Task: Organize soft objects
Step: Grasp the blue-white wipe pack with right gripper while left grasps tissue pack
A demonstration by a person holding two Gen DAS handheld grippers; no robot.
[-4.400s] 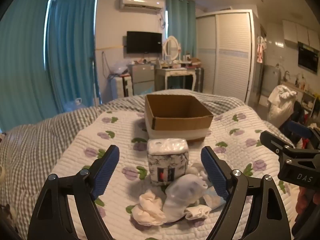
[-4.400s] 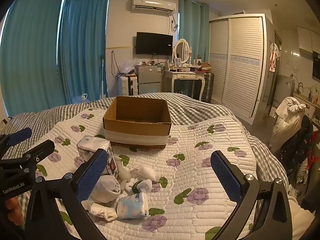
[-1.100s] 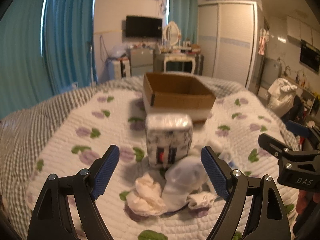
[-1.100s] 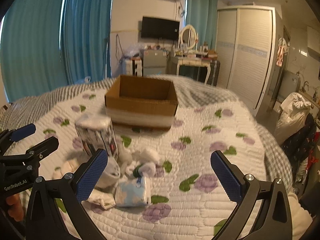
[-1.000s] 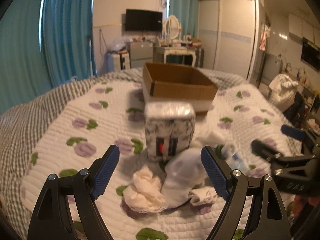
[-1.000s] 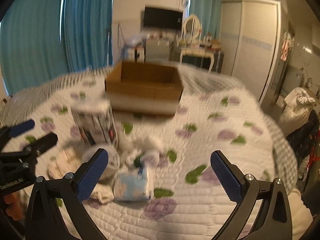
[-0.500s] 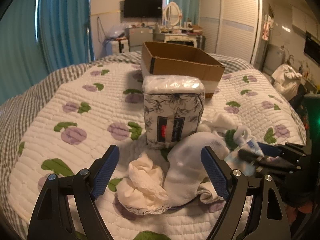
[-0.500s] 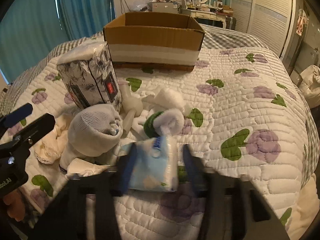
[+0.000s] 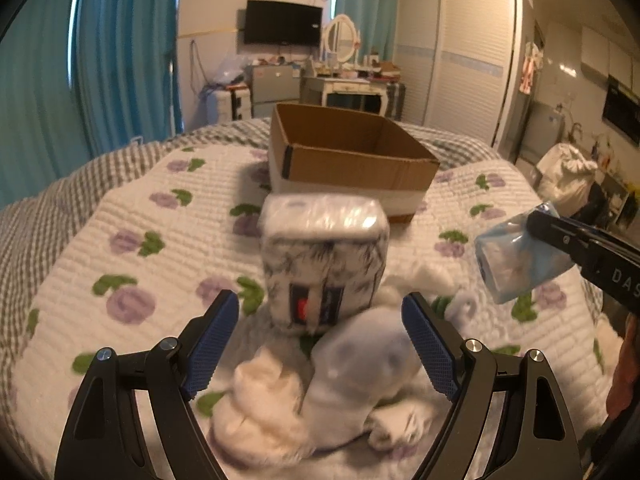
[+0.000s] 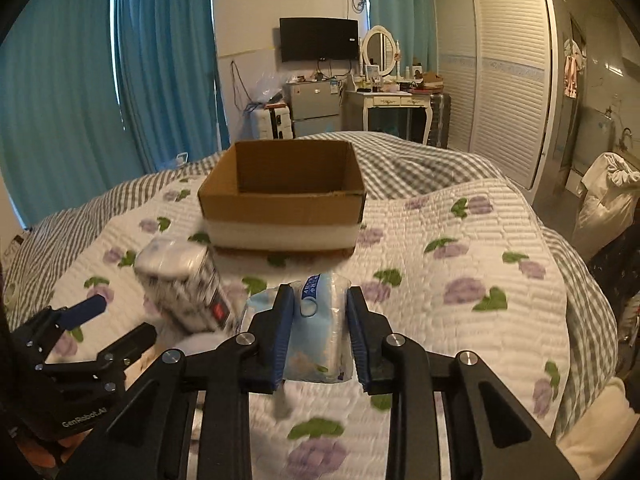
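Left wrist: left gripper jaws wide apart, empty, above white socks; tissue block upright beside; cardboard box looks empty.
Right wrist: right gripper clamps blue tissue pack, lifted, short of box. Nothing boxed yet.

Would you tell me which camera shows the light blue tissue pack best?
The right wrist view: the light blue tissue pack sits centred and sharp, clamped in the right gripper. The left wrist view shows it blurred near the edge.
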